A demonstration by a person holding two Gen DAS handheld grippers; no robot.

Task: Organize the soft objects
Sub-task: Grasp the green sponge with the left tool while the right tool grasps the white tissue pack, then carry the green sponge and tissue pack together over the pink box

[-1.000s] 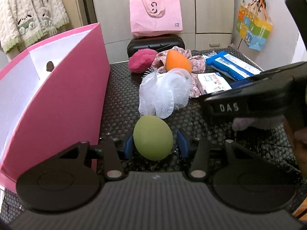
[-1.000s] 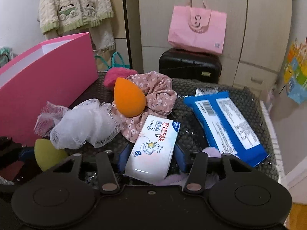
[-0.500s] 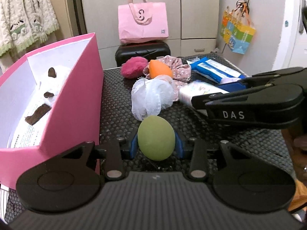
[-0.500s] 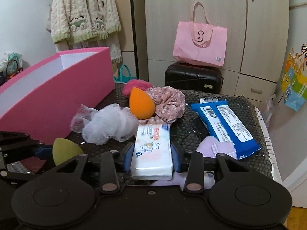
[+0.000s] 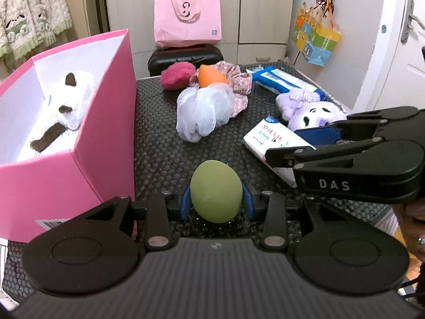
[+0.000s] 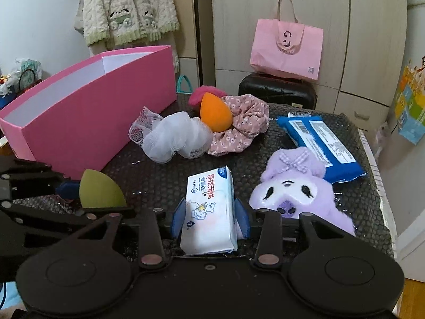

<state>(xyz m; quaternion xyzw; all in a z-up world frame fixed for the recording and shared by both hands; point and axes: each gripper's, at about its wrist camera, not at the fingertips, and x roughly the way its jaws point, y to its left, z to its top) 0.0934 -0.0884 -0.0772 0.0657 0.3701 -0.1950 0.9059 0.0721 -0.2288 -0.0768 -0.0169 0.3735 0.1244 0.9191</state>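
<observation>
My left gripper (image 5: pixel 215 204) is shut on a green egg-shaped sponge (image 5: pixel 216 190), held above the dark table beside the pink box (image 5: pixel 106 138). The sponge also shows in the right wrist view (image 6: pixel 99 192). My right gripper (image 6: pixel 209 219) is shut on a white tissue pack (image 6: pixel 209 210), lifted over the table; the pack also shows in the left wrist view (image 5: pixel 276 143). A white plush with brown ears (image 5: pixel 70 98) lies inside the pink box.
On the table lie a white mesh pouf (image 6: pixel 172 137), an orange sponge (image 6: pixel 213 111), a floral scrunchie (image 6: pixel 244 119), a magenta puff (image 5: pixel 176 75), a purple plush (image 6: pixel 292 186) and a blue wipes pack (image 6: pixel 321 143). A pink bag (image 6: pixel 287 47) stands on a black case behind.
Both grippers have risen and pulled back with their loads. The purple plush under the tissue pack is now uncovered, and the inside of the pink box has come into view.
</observation>
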